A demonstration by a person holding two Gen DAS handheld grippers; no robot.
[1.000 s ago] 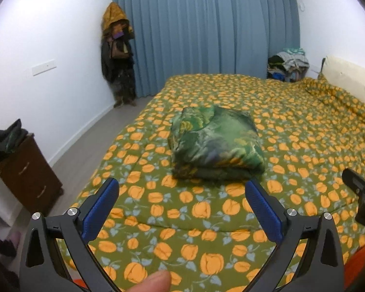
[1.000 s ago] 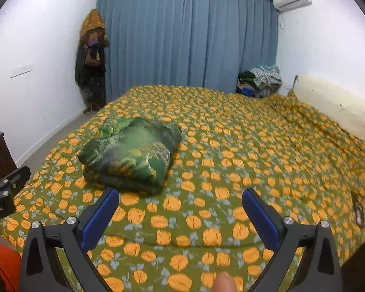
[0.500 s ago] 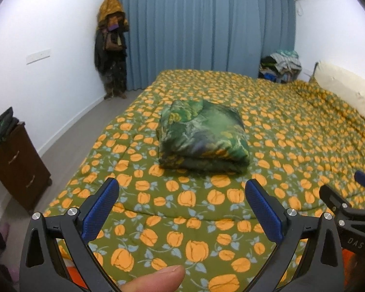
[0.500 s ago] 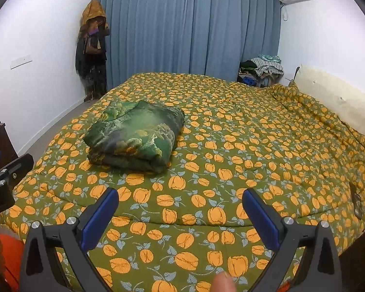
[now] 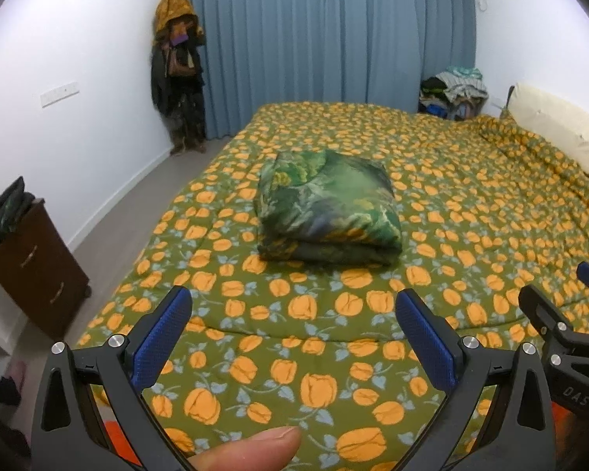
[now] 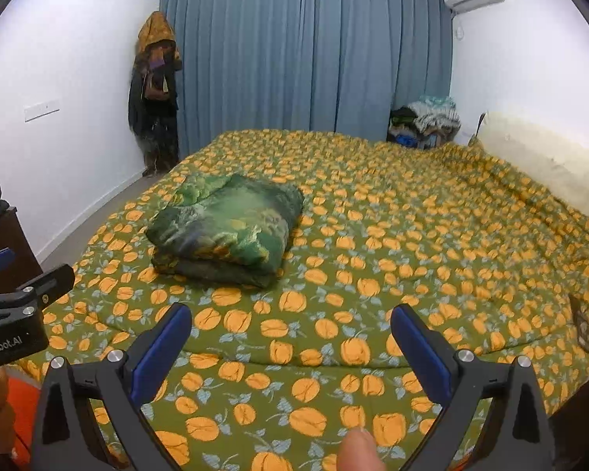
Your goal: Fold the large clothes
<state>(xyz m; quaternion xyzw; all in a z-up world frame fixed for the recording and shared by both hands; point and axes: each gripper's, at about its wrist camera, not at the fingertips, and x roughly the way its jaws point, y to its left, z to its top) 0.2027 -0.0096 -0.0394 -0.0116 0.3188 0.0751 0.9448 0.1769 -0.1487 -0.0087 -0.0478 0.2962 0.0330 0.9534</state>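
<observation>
While both grippers hung above the near edge of the bed [image 5: 471, 180], neither touched anything. The left gripper [image 5: 294, 337] had its jaws released, blue pads wide apart, with only the quilt [image 5: 294, 314] showing between them. The right gripper [image 6: 290, 337] stood likewise, jaws spread and holding nothing. A fingertip [image 5: 251, 447] showed at the bottom of the left view, and another [image 6: 359, 451] at the bottom of the right view.

A green bundle [image 5: 328, 208] lay folded on the quilt, toward the left side of the bed and beyond both grippers, well apart from the jaws. It sat as a thick squared stack, layers visible along its near edge. The quilt, olive with orange flowers, covered the whole bed.

Blue curtains [image 6: 306, 59] closed the far wall. Coats [image 5: 178, 74] hung in the far left corner. A clothes pile [image 6: 426, 121] sat at the far right, and a dark cabinet [image 5: 31, 263] stood by the left wall.
</observation>
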